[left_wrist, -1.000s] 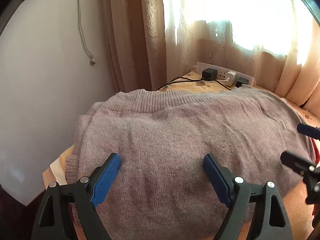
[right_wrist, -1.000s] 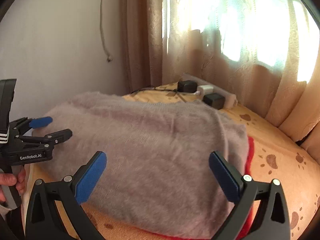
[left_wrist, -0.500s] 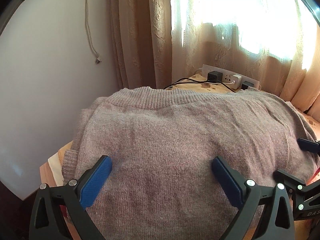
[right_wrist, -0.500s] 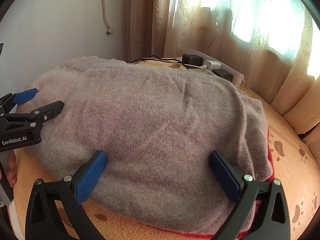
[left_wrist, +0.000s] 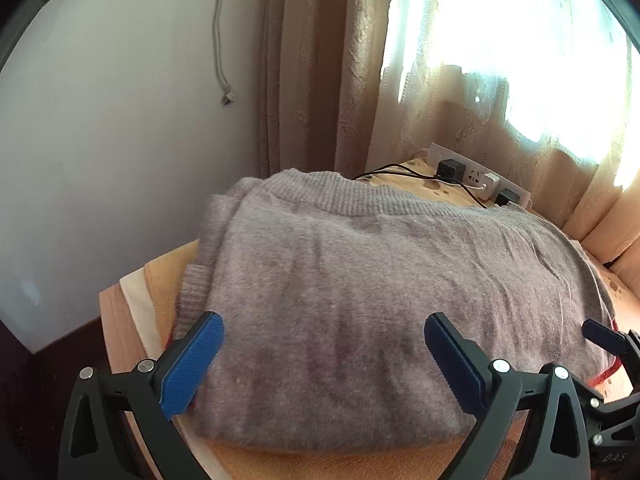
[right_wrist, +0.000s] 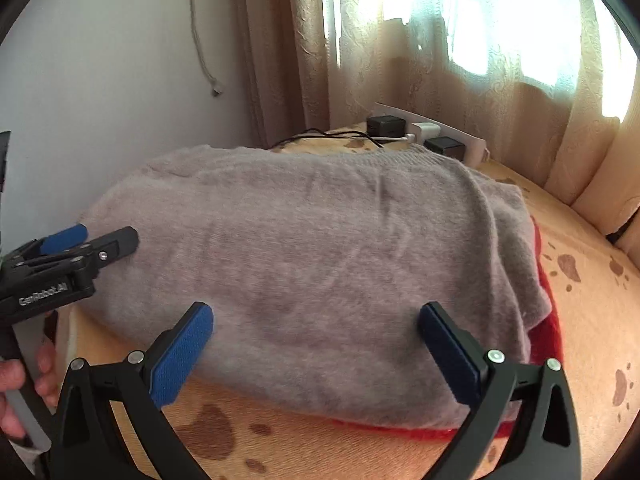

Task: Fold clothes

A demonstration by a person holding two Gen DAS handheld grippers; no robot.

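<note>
Red cloth (right_wrist: 550, 322) is mostly buried under the grey sweater (right_wrist: 320, 264), only a strip showing at the table's right edge and near edge. In the left wrist view the right gripper (left_wrist: 612, 364) is cut off by the frame's right edge, so can't read its jaws there. Power strip (left_wrist: 480, 178) at the far edge: socket details too small to tell; sweater itself slightly blurred.

A plain pale wall (left_wrist: 100, 140) fills the left of the frame, a thin cable (left_wrist: 218, 40) hanging down it. Beige curtains (left_wrist: 320, 72) cover a sunlit window (left_wrist: 520, 40) at upper right. Below them, a white power strip (left_wrist: 480, 178) lies on the paw-print cloth (right_wrist: 580, 280).
</note>
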